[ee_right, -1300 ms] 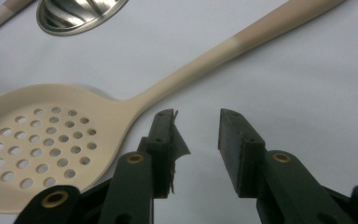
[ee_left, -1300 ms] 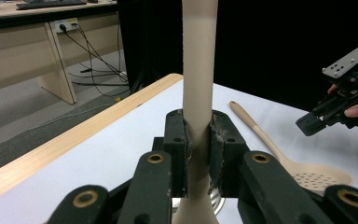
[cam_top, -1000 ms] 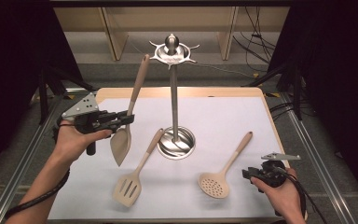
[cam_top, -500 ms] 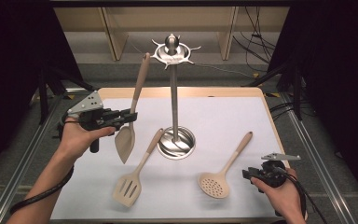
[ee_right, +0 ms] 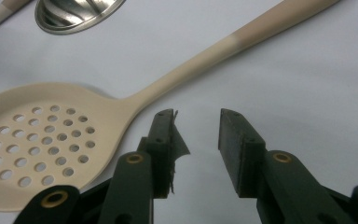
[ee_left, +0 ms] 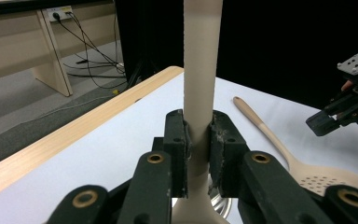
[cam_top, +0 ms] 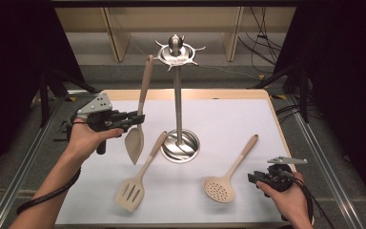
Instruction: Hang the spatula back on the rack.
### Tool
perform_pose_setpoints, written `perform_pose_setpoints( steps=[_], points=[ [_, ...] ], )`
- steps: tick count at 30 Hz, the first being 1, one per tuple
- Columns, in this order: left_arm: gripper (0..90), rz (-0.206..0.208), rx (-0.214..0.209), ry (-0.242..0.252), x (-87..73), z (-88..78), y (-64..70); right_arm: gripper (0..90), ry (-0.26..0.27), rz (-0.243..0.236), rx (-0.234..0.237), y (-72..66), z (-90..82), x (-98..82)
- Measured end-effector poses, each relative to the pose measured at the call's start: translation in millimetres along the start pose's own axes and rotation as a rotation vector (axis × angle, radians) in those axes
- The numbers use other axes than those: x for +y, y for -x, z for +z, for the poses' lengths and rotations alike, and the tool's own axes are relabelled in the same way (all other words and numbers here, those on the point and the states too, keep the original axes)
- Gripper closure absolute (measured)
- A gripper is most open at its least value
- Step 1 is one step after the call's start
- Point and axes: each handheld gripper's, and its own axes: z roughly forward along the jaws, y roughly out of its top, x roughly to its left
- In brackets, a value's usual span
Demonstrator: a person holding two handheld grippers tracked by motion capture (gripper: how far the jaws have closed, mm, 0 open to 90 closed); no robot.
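My left gripper [cam_top: 139, 118] is shut on the neck of a beige spatula [cam_top: 134, 143] and holds it off the table, handle up, blade down. The handle's tip [cam_top: 148, 61] stands just left of the hook ring of a steel utensil stand [cam_top: 177, 95]. In the left gripper view both pads press on the handle [ee_left: 203, 56]. My right gripper [cam_top: 253, 179] rests open at the front right, just right of a perforated skimmer [cam_top: 219, 188]. In the right gripper view nothing lies between its jaws [ee_right: 196, 126], and the skimmer [ee_right: 42, 135] lies to their left.
A slotted turner [cam_top: 131, 191] lies on the white sheet in front of the stand's round base [cam_top: 181, 145]. The wooden table edge [cam_top: 190, 94] runs along the back. The other gripper [ee_left: 335, 116] appears at the right of the left gripper view.
The left gripper has carried the spatula slightly right, toward the stand. The right gripper has stayed put.
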Motion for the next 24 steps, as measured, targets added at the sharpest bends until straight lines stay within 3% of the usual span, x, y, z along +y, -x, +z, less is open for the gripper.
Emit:
perform_pose_setpoints(
  steps=[1, 3, 4, 16, 19, 20, 24],
  points=[
    [77.6, 0.001, 0.001, 0.000, 0.1, 0.8, -0.5, 66.4, -0.013, -0.004, -0.019, 0.1, -0.7, 0.4],
    [77.5, 0.003, 0.002, -0.001, 0.2, 2.0, -1.3, 66.3, 0.016, -0.025, 0.008, 1.5, 1.1, -0.1],
    [77.5, 0.002, 0.003, 0.000, 0.3, 2.9, -1.4, 66.3, 0.000, -0.002, 0.008, 0.0, 0.4, -0.1],
    [76.7, -0.010, 0.007, -0.018, 2.5, 12.4, -5.8, 65.2, -0.012, 0.001, -0.005, 0.1, -1.8, 0.3],
    [76.7, -0.009, 0.012, -0.029, 3.8, 14.6, -5.3, 65.0, -0.014, -0.009, -0.001, 0.1, -1.5, -0.2],
    [76.7, -0.013, 0.012, -0.028, 4.0, 16.6, -5.3, 64.9, 0.010, -0.041, 0.006, 4.3, 0.4, 0.0],
    [76.2, -0.031, 0.014, -0.020, 3.4, 19.6, -7.0, 64.5, 0.014, -0.045, 0.007, 5.2, 0.4, -0.4]
  ],
)
